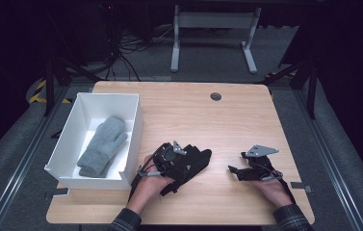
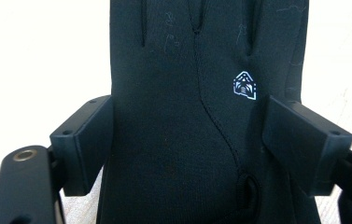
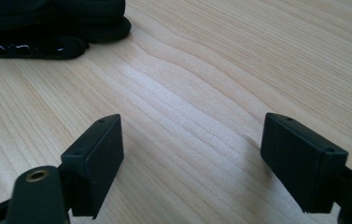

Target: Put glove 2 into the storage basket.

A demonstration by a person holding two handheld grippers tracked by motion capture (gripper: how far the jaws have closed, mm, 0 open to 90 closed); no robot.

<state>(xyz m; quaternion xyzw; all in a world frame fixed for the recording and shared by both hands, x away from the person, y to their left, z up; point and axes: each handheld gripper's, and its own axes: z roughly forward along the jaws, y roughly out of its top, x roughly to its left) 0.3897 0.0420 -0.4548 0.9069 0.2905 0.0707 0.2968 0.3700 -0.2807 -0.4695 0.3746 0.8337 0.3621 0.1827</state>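
Observation:
A black glove (image 1: 201, 155) lies flat on the wooden table (image 1: 208, 120), near the front middle. In the left gripper view the glove (image 2: 183, 70) has a small white logo, and its fingers point away from the camera. My left gripper (image 2: 187, 140) is open, one jaw on each side of the glove's palm, which looks flat and unpinched. In the high view the left gripper (image 1: 192, 161) rests over the glove's cuff end. My right gripper (image 1: 233, 171) hovers open over bare wood to the glove's right. In the right gripper view, nothing lies between the right gripper's (image 3: 192, 154) jaws, and the glove (image 3: 61, 28) is at top left.
A white box (image 1: 66, 139) stands at the table's left side with a grey mitten (image 1: 103, 144) inside. A round cable hole (image 1: 215, 96) sits near the far edge. Bare wood stretches across the back and right of the table.

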